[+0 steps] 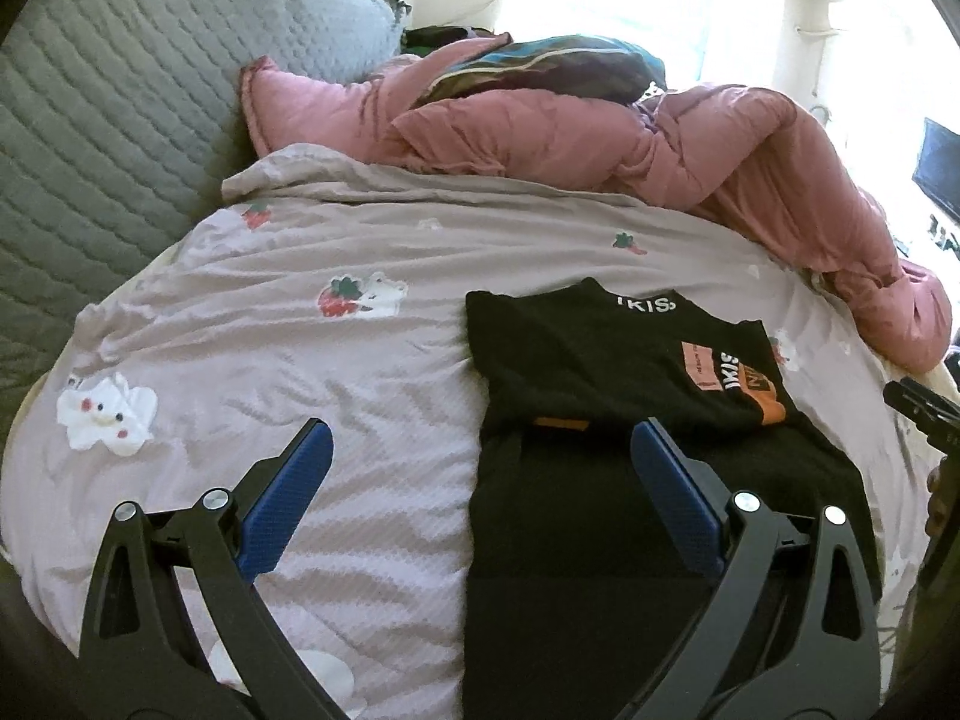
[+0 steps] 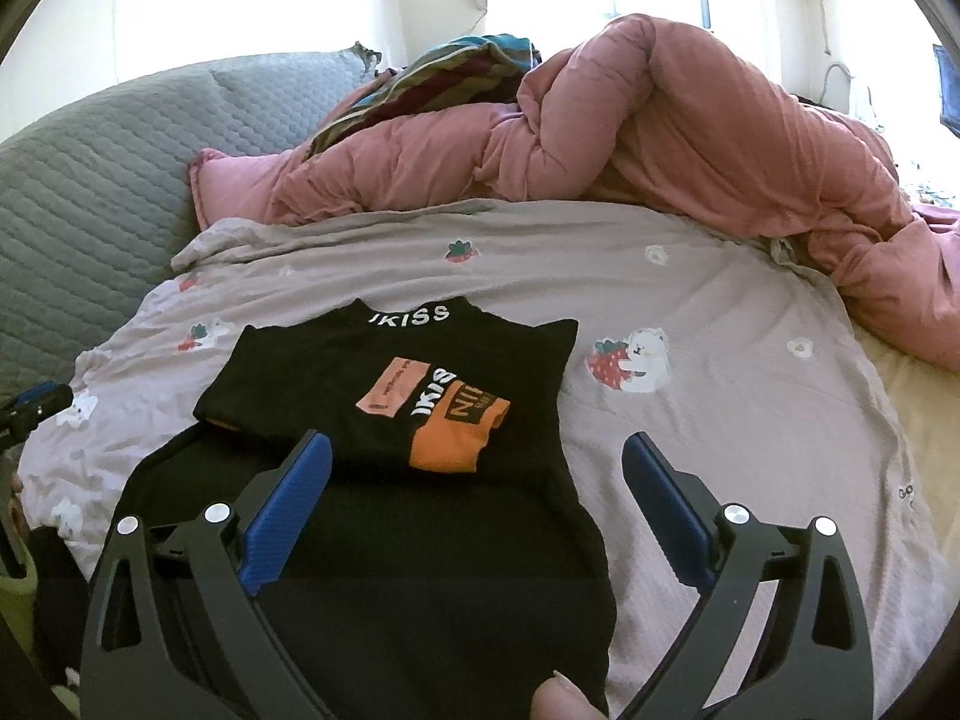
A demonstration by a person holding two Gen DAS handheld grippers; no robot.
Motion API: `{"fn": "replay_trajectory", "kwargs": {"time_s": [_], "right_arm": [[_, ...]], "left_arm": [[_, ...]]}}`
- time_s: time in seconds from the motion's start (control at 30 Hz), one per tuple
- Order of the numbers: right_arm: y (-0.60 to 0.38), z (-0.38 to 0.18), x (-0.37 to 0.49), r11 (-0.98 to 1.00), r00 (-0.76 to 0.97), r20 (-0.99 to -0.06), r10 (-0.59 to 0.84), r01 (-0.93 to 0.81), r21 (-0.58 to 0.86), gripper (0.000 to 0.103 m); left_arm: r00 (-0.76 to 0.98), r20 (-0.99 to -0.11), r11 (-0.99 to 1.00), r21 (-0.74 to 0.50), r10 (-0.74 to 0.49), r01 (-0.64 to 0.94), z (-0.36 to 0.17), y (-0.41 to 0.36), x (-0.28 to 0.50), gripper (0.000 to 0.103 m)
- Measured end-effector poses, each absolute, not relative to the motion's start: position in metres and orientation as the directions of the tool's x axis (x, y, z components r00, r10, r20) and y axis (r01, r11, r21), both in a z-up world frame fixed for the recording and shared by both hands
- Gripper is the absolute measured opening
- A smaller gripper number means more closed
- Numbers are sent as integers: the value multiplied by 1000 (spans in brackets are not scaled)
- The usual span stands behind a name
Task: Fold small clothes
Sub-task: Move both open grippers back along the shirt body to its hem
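Note:
A small black shirt (image 1: 606,360) with white lettering and an orange patch lies partly folded on the lilac bedsheet (image 1: 300,360), its upper part doubled over its lower part. My left gripper (image 1: 480,438) is open above the shirt's left edge, with nothing between its blue pads. In the right wrist view the same shirt (image 2: 384,396) lies ahead and to the left. My right gripper (image 2: 477,444) is open over the shirt's right edge, empty. The right gripper's tip (image 1: 918,402) shows at the far right of the left view, and the left gripper's tip (image 2: 36,399) at the left edge of the right view.
A bunched pink duvet (image 2: 690,138) with a striped cloth (image 2: 456,66) on it lies across the back of the bed. A grey quilted cover (image 1: 108,120) rises at the left. A fingertip (image 2: 561,699) shows at the bottom edge. Bare sheet (image 2: 720,372) lies right of the shirt.

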State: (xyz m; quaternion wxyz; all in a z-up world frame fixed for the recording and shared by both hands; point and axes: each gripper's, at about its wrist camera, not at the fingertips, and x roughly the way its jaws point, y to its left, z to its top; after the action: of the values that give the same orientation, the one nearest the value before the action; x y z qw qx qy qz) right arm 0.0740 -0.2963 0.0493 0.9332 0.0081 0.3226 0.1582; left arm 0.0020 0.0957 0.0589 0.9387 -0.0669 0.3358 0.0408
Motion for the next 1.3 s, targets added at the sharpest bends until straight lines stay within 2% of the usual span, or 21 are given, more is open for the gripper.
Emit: {"fn": "replay_trajectory", "kwargs": {"time_s": [0.83, 1.1, 1.3], "right_arm": [[-299, 6, 44, 943, 662, -688, 297, -316, 103, 97], [-302, 1, 35, 940, 649, -702, 294, -328, 90, 97], [-308, -4, 27, 937, 634, -714, 297, -338, 89, 97]], "left_arm": [[657, -751, 981, -166, -63, -95, -7, 86, -41, 93], [622, -776, 979, -188, -101, -76, -18, 81, -45, 82], [587, -796, 973, -222, -147, -58, -28, 77, -46, 55]]}}
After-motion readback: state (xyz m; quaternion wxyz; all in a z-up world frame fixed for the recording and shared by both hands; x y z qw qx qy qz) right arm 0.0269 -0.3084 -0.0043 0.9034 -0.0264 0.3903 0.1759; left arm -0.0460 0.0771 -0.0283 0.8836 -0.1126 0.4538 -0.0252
